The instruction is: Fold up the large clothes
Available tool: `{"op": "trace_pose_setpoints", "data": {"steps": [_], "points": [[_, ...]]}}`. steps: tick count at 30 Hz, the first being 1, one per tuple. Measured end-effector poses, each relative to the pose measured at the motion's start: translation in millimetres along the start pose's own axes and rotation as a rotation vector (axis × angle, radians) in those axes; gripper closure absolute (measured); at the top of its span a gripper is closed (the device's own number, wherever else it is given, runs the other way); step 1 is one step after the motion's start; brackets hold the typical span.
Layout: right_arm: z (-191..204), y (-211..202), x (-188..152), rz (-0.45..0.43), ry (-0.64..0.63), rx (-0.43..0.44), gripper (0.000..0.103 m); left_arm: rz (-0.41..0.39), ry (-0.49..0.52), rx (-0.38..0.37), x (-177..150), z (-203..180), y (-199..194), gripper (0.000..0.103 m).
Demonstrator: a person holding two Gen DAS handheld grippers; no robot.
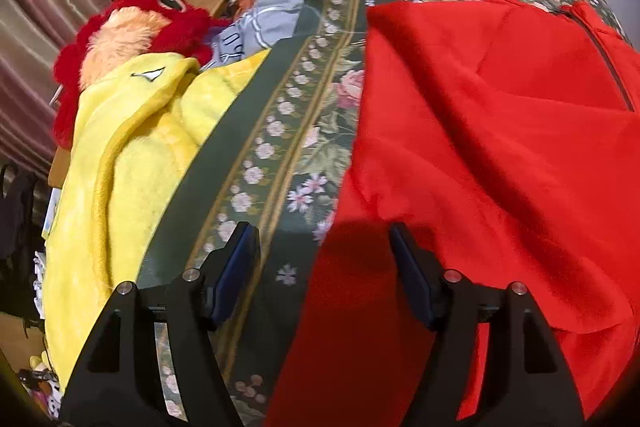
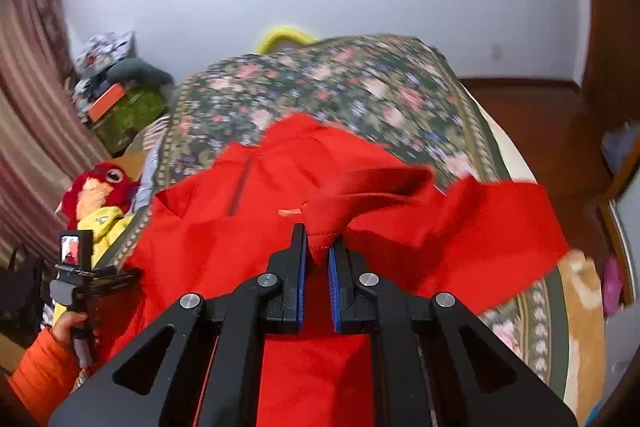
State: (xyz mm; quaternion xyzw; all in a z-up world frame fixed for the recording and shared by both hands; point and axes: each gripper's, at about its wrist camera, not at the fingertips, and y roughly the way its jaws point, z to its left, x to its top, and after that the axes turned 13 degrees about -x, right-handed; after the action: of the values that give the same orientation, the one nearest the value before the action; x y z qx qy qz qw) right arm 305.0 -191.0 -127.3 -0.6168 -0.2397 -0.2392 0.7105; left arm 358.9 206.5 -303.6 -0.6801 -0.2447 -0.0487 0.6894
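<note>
A large red garment (image 1: 480, 147) with a dark zip lies spread on a floral bedspread (image 1: 304, 131). My left gripper (image 1: 324, 239) is open and empty, hovering over the garment's left edge. In the right wrist view my right gripper (image 2: 318, 247) is shut on a bunched sleeve cuff of the red garment (image 2: 328, 219) and lifts it above the rest of the garment (image 2: 224, 227). The left gripper's body (image 2: 76, 267) shows at the left, held by a hand in an orange sleeve.
A yellow fleece blanket (image 1: 132, 163) and a red plush bird (image 1: 132, 23) lie at the bed's left side. Boxes and clutter (image 2: 120, 95) stand by the striped curtain (image 2: 28, 115). A wooden floor (image 2: 552, 131) and a door lie to the right.
</note>
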Motion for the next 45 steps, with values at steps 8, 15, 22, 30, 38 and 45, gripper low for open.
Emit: {"op": "trace_pose_setpoints", "data": {"steps": [8,15,22,30,38,45], "points": [[-30.9,18.1,-31.3,0.077,0.053,-0.022,0.094,0.026,0.109,-0.106,-21.9,-12.3,-26.1,0.034],[-38.7,25.6,-45.5,0.128,0.086,-0.002,0.094,0.066,0.295,0.000,-32.7,-42.1,-8.7,0.019],[-36.9,18.5,-38.4,0.106,0.098,0.002,0.094,0.010,0.068,0.035,-2.9,-13.3,1.4,0.018],[-19.0,4.5,-33.1,0.048,0.107,0.020,0.094,-0.097,-0.082,0.101,2.3,33.8,-17.4,0.018],[-16.6,30.1,-60.4,0.168,0.088,-0.008,0.094,-0.090,-0.031,0.108,-1.1,25.4,-16.2,0.018],[-36.1,40.7,-85.4,0.274,0.095,-0.024,0.093,-0.083,0.033,0.044,-14.7,24.4,-34.8,0.018]]}}
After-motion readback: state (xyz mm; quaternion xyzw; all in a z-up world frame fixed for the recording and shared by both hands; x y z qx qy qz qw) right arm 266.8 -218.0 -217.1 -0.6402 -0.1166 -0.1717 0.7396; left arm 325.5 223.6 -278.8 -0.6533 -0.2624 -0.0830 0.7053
